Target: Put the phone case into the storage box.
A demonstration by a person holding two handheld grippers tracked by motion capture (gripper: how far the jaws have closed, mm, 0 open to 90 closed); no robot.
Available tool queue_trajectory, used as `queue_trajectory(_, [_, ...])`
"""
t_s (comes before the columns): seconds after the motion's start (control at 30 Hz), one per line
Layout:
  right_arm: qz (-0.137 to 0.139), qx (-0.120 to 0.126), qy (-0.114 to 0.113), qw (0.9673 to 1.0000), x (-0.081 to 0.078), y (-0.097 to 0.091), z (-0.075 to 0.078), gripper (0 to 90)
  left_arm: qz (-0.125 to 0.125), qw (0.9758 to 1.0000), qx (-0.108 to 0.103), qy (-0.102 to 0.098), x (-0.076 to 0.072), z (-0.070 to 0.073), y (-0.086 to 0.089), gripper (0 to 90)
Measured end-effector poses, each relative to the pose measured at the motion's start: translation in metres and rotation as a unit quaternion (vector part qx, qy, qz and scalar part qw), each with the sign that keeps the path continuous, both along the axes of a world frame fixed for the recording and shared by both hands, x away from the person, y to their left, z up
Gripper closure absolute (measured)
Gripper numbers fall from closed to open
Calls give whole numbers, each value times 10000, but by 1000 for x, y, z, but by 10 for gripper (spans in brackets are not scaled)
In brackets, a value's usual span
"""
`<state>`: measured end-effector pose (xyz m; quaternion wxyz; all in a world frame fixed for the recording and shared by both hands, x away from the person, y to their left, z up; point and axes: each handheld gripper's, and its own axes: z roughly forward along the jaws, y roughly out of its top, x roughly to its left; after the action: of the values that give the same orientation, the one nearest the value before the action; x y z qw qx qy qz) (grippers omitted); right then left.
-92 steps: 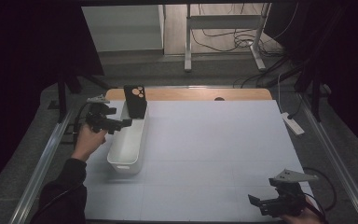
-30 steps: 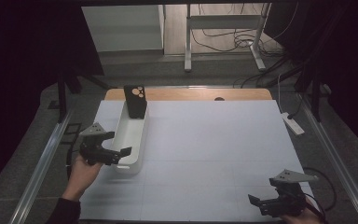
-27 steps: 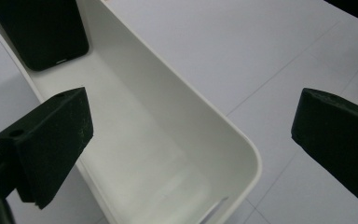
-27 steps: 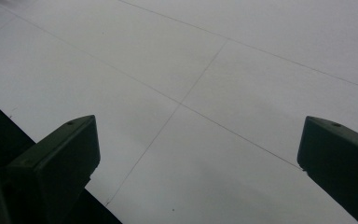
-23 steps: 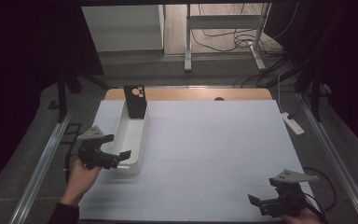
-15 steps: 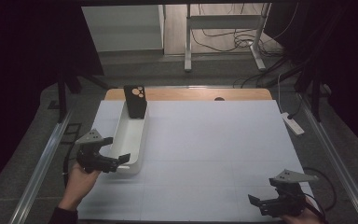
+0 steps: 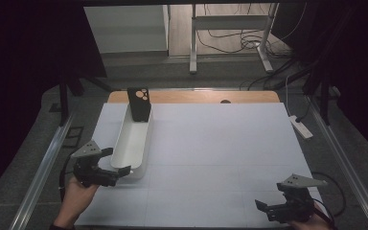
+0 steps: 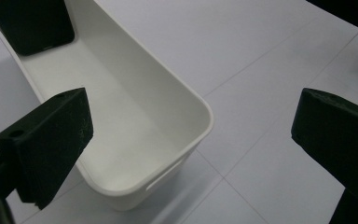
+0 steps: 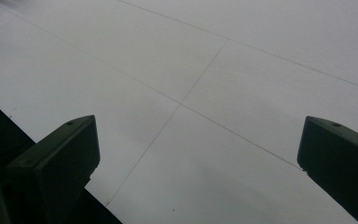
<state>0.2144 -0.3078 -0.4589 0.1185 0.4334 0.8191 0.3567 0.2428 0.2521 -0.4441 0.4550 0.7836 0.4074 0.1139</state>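
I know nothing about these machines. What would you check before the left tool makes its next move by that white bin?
1. Left tool open: ok, jaws stand wide apart in the left gripper view.
2. Nothing held in it: ok.
3. Bin near end between the jaws: not ok, it sits off to one side.
4. Black phone case stands in the bin's far end: ok.
5. Right tool out of the way: ok, at the mat's near right corner, open.
6. Bin's grip on the mat: cannot tell.
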Motion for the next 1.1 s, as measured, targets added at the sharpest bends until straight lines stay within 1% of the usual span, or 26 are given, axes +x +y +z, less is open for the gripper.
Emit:
queue_trajectory(0.47, [-9, -20, 7, 10000, 0, 1, 0, 0, 91, 9999, -88, -38, -24, -3, 7, 0])
queue_trajectory(0.9, [-13, -26, 3, 10000, 0, 1, 0, 0, 205, 9997, -156, -41, -41, -8, 14, 0])
queue_trajectory(1.1, [-15, -38, 9, 10000, 0, 1, 0, 0, 283, 9995, -113, -32, -49, -10, 17, 0])
